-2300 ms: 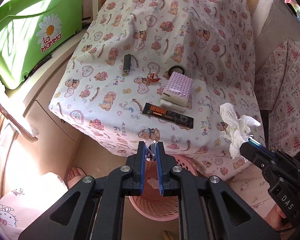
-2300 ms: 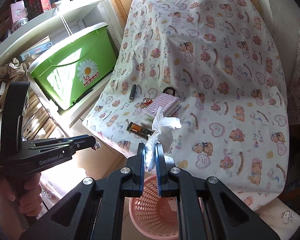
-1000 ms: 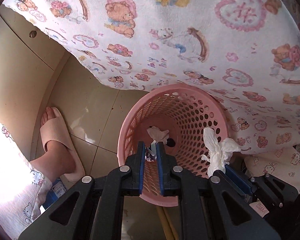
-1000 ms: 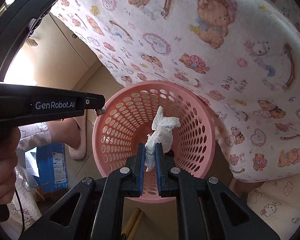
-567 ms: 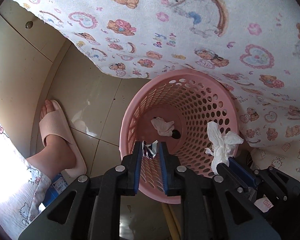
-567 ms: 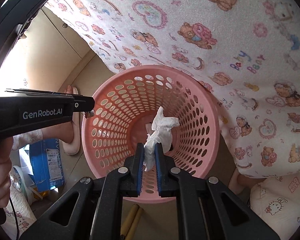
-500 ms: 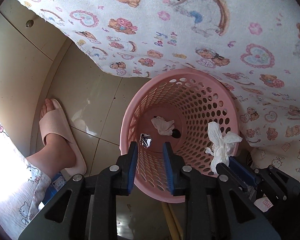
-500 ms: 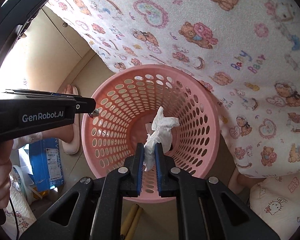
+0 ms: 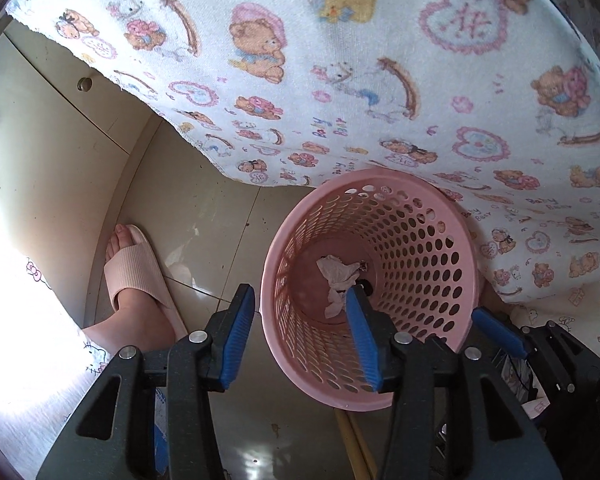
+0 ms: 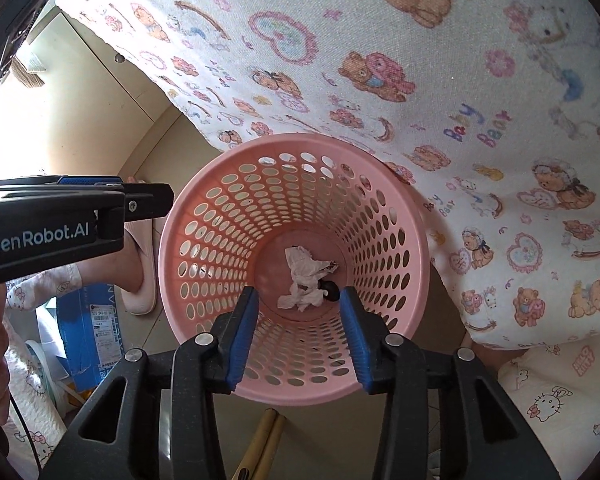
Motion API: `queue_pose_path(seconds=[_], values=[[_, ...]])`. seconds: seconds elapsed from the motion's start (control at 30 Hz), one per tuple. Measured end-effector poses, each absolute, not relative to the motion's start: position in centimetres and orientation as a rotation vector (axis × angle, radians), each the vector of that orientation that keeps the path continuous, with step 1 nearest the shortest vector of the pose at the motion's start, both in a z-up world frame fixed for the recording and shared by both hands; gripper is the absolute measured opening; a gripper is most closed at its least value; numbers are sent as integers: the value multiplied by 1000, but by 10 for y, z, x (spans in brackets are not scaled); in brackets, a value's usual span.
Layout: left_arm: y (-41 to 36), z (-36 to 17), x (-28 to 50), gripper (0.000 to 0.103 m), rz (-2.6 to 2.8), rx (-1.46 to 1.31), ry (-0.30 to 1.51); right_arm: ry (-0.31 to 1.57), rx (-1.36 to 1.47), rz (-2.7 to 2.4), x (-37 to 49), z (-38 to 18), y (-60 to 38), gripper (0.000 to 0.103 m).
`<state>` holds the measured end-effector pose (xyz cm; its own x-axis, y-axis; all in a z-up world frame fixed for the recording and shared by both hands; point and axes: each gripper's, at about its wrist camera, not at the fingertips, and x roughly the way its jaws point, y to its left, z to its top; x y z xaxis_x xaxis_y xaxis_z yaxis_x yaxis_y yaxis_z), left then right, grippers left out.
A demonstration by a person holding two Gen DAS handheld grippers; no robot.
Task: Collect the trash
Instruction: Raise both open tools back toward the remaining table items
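Observation:
A pink perforated basket (image 9: 432, 216) stands on the floor under the hanging cloth; it also shows in the right wrist view (image 10: 188, 216). Crumpled white tissue (image 10: 302, 276) lies on its bottom, with a small dark scrap (image 10: 331, 292) beside it; the tissue shows in the left wrist view too (image 9: 336, 276). My left gripper (image 9: 300, 312) is open and empty above the basket's left rim. My right gripper (image 10: 298, 308) is open and empty, held over the basket's mouth. The left gripper (image 10: 112, 196) shows side-on at the left of the right wrist view.
A bear-print cloth (image 9: 340, 60) hangs over the table edge above the basket. A foot in a pink slipper (image 9: 134, 272) stands on the tiled floor at the left. A beige cabinet (image 9: 40, 132) is on the left. A blue box (image 10: 96, 328) and wooden sticks (image 10: 264, 444) lie near the basket.
Both grippers have opened. The foil scrap fell from the left gripper and the white tissue fell from the right gripper; both now lie in the basket.

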<state>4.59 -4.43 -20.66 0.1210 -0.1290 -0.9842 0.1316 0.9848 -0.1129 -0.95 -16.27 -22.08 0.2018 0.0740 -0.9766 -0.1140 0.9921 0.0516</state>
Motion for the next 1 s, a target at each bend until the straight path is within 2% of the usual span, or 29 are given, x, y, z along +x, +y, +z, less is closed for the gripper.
queue_pose_path(seconds=[0.3, 0.7, 0.93, 1.0], values=[[-34, -170, 44, 48, -160, 18, 1314, 1269, 0, 126, -10, -186, -167, 56], [-28, -127, 30, 53, -114, 64, 1157, 1085, 28, 109, -22, -124, -177, 58], [-33, -86, 26, 53, -117, 139, 1038, 924, 52, 76, -29, -83, -191, 59], [-34, -67, 30, 55, -138, 139, 1008, 869, 44, 68, -30, -72, -194, 60]])
